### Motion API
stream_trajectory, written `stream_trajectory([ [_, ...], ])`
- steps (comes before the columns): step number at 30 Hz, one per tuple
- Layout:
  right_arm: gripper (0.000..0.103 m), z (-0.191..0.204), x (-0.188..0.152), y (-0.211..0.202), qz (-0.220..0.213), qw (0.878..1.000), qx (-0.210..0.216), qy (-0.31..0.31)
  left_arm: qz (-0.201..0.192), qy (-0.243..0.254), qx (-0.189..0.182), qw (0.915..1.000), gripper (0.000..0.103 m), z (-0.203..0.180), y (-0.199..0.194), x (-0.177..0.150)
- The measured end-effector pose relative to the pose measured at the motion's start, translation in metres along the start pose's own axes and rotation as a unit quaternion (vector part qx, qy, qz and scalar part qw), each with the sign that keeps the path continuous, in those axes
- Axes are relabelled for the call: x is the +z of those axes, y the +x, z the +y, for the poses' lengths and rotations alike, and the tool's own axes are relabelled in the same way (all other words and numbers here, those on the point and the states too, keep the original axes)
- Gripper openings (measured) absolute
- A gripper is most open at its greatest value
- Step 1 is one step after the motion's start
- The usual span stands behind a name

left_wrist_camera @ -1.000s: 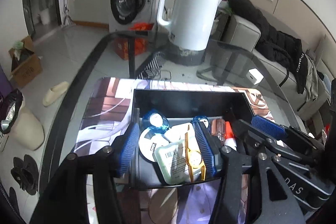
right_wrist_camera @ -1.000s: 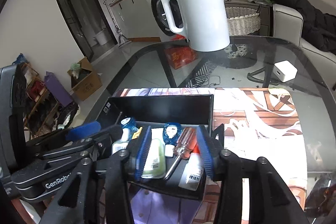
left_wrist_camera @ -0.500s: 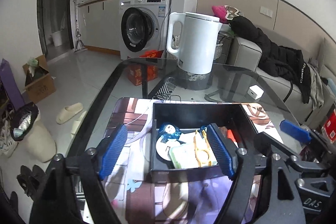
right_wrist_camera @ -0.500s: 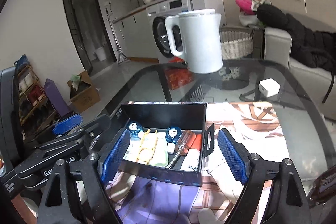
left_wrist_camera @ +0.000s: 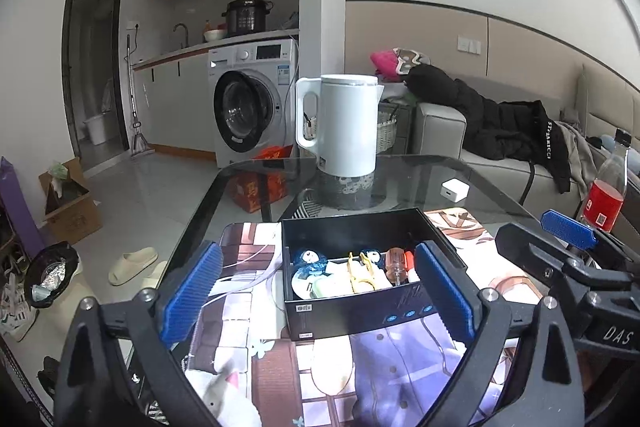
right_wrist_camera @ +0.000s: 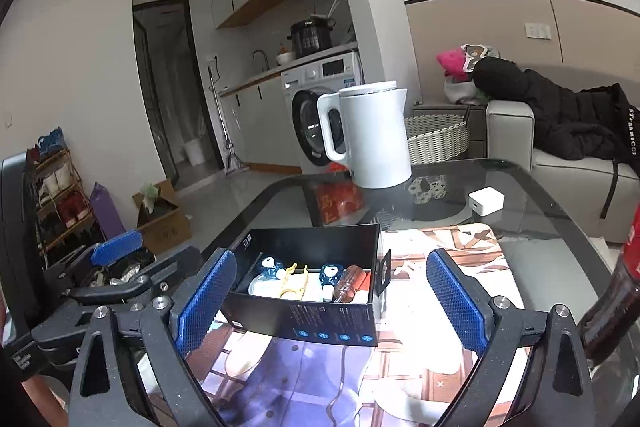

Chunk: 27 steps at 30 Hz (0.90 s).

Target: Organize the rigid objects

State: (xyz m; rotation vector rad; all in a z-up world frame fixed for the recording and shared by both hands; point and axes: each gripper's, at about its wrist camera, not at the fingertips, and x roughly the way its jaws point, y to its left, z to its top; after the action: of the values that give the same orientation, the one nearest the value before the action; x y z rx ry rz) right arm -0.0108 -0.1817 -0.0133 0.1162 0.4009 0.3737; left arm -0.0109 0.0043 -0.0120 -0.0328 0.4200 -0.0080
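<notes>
A black open box [left_wrist_camera: 360,315] stands on a printed mat [left_wrist_camera: 248,311]. It holds a yellow clip [left_wrist_camera: 360,273], a screwdriver [left_wrist_camera: 396,265], a blue round item [left_wrist_camera: 308,259] and other small things. My left gripper [left_wrist_camera: 318,259] hovers short of the box, its jaws opening wide, with the blue pads [left_wrist_camera: 192,291] touching nothing. In the right wrist view the same box [right_wrist_camera: 304,319] sits ahead of my right gripper [right_wrist_camera: 330,263]. Its jaws are opening too and grip nothing. The left gripper's pad [right_wrist_camera: 116,241] shows at the left there.
A white kettle [left_wrist_camera: 344,127] stands at the far side of the glass table [left_wrist_camera: 492,187], with a white charger cube [left_wrist_camera: 454,191] to its right. A bottle of red drink [left_wrist_camera: 604,195] stands at the table's right side, close to the right gripper [left_wrist_camera: 568,231].
Both grippers have drawn back and up from inside the box, and their jaws have spread wide. The clip and screwdriver they were around now lie in the box.
</notes>
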Motion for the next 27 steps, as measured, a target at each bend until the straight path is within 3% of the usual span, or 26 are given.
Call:
stream_trajectory([
  [6, 0.099, 0.01, -0.001, -0.015, -0.024, 0.999, -0.015, -0.026, -0.018, -0.002, 0.019, 0.9997, 0.103, 0.0, -0.01, -0.002],
  [10, 0.101, 0.008, -0.003, -0.014, -0.017, 1.0, -0.014, -0.015, -0.02, -0.008, 0.033, 0.9992, 0.103, 0.004, -0.012, -0.004],
  [27, 0.101, 0.005, -0.004, -0.006, -0.003, 1.0, -0.024, -0.011, -0.013, -0.009, 0.032, 0.9994, 0.103, -0.002, -0.009, -0.003],
])
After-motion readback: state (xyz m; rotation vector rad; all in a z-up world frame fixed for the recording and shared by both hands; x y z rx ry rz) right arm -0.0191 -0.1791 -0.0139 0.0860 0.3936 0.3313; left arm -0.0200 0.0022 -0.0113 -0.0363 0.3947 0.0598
